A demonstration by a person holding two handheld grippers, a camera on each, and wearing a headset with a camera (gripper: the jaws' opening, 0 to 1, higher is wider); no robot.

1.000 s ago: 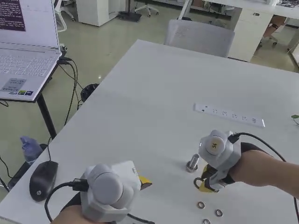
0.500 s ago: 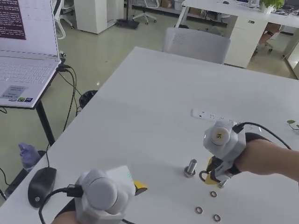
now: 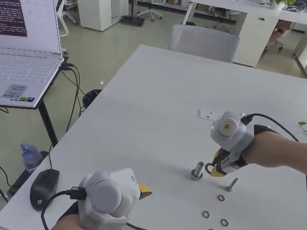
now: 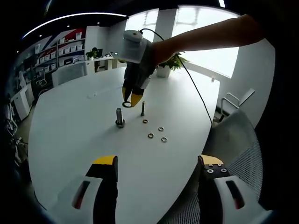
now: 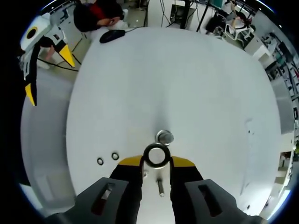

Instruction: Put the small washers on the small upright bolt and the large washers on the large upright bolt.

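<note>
Two bolts, four small washers and one large washer.

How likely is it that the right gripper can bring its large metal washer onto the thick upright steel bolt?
Probably yes: the right gripper holds the large metal washer close beside the thick upright steel bolt, with bare white table between them and nothing over the bolt.

- Bench: plain white.
- Right claw: pale grey shell, black jaws tipped yellow.
- Left claw: the same grey, black and yellow.
- Big washer: dark steel grey.
- Big bolt and small bolt: dull silver.
- Small washers: silver.
- Mouse: black.
- Laptop: white keys, purple screen.
- Chair: light grey.
- Bottle: blue.
</note>
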